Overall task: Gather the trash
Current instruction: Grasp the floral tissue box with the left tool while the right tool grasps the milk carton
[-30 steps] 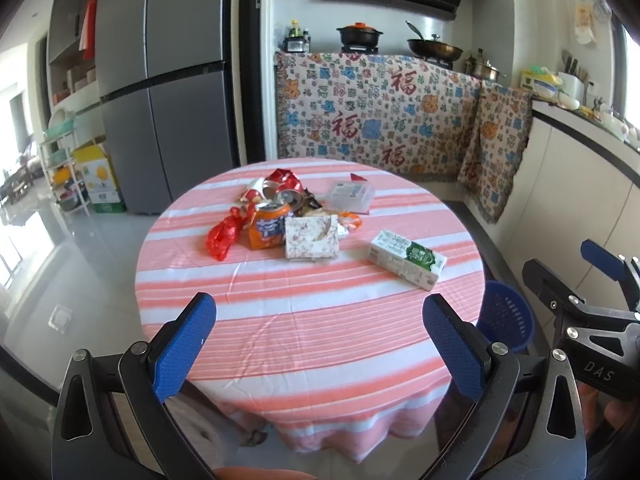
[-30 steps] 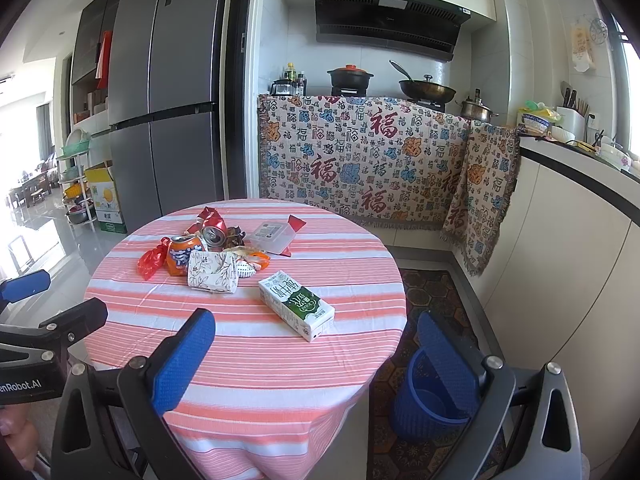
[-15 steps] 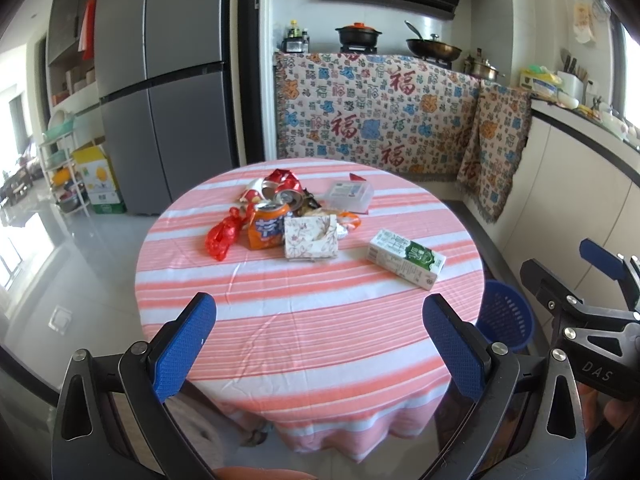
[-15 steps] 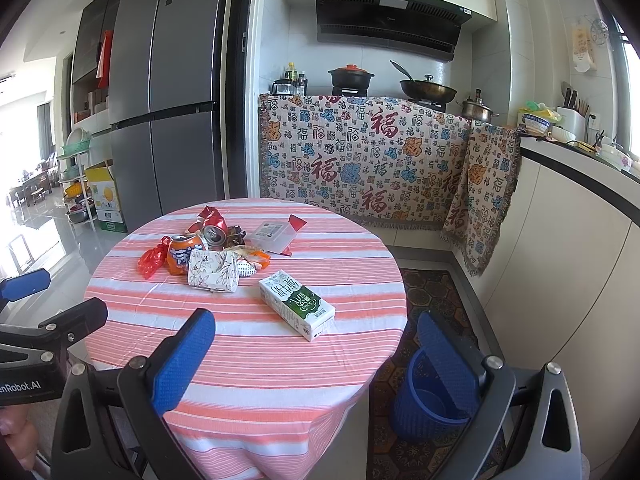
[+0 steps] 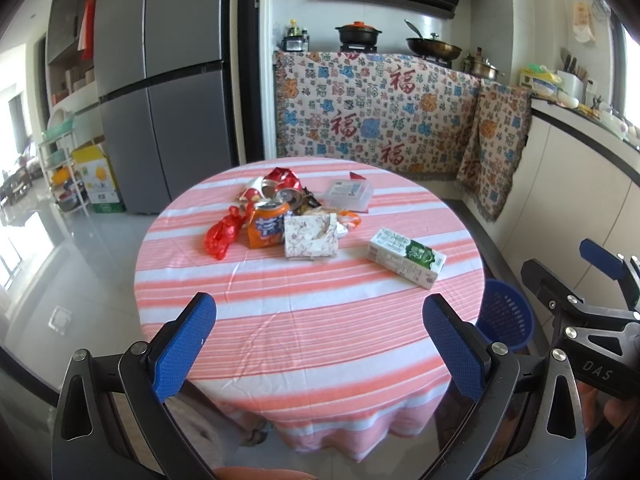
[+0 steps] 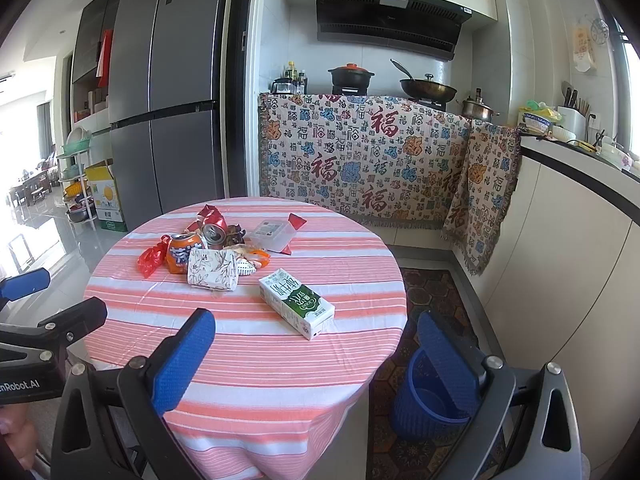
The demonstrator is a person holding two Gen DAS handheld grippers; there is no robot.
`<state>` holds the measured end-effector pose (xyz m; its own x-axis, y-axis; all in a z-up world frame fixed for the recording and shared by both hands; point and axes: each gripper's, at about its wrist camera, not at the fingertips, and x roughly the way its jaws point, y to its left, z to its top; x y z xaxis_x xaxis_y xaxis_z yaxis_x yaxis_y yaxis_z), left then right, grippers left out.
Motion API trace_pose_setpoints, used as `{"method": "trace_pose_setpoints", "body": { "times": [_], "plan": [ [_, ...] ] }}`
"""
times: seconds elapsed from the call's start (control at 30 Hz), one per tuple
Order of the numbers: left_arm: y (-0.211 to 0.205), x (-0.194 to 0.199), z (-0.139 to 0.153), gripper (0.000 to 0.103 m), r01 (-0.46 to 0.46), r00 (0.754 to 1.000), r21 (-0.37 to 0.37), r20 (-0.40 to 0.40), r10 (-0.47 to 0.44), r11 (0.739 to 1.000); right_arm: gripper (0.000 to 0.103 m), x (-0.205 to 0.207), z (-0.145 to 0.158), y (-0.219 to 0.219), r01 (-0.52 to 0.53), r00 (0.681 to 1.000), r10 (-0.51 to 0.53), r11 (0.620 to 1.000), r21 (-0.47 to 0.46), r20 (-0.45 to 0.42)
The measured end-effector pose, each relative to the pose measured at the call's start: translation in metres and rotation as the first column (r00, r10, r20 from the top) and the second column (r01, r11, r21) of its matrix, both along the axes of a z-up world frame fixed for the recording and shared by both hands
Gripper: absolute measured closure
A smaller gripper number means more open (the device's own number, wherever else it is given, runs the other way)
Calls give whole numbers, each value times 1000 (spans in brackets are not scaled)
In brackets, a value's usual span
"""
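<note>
Trash lies on a round table with a pink striped cloth point(image 5: 312, 320) point(image 6: 260, 360). A green and white milk carton point(image 5: 406, 257) point(image 6: 295, 302) lies apart at the right. A floral tissue box point(image 5: 311, 237) point(image 6: 213, 269), an orange soda can point(image 5: 266, 227) point(image 6: 182, 251), a red plastic bag point(image 5: 221, 237) point(image 6: 151, 258), red wrappers point(image 5: 282, 178) and a clear plastic box point(image 5: 348, 194) point(image 6: 273, 234) are heaped in the middle. My left gripper point(image 5: 319, 338) and right gripper point(image 6: 314, 354) hang open before the table's near edge, holding nothing. A blue waste basket point(image 5: 505, 314) point(image 6: 428, 400) stands on the floor at the table's right.
A grey fridge point(image 5: 168, 92) stands behind the table at the left. A patterned cloth point(image 5: 376, 120) covers the stove counter at the back. White cabinets point(image 6: 560, 280) run along the right. A patterned mat point(image 6: 428, 292) covers the floor by the basket. A shelf rack point(image 5: 64, 176) sits far left.
</note>
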<state>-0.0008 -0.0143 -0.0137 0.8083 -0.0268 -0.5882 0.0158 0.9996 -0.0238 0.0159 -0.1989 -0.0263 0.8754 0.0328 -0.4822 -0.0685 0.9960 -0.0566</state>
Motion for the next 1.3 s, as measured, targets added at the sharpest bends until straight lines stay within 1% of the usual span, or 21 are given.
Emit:
{"method": "trace_pose_setpoints", "body": {
  "times": [0.33, 0.6, 0.77, 0.87, 1.13, 1.3],
  "plan": [
    [-1, 1, -4, 0, 3, 1000, -1, -7, -3, 1000, 0, 0, -1, 0, 0, 1000, 0, 1000, 0, 0],
    [6, 8, -11, 0, 21, 999, -22, -28, -21, 1000, 0, 3, -5, -2, 1, 1000, -1, 1000, 1, -11],
    [10, 18, -22, 0, 61, 997, -46, -50, -63, 997, 0, 8, -11, -7, 3, 1000, -3, 1000, 9, -25],
    [11, 24, -29, 0, 69, 995, -52, -63, -73, 996, 0, 10, -13, -9, 4, 1000, -3, 1000, 10, -31],
    [15, 40, -49, 0, 49, 992, -69, -114, -57, 996, 0, 20, -24, -19, 16, 998, -15, 1000, 21, -61],
    [16, 48, -57, 0, 44, 990, -75, -128, -54, 996, 0, 28, -33, -23, 14, 997, -12, 1000, 25, -82]
  ]
}}
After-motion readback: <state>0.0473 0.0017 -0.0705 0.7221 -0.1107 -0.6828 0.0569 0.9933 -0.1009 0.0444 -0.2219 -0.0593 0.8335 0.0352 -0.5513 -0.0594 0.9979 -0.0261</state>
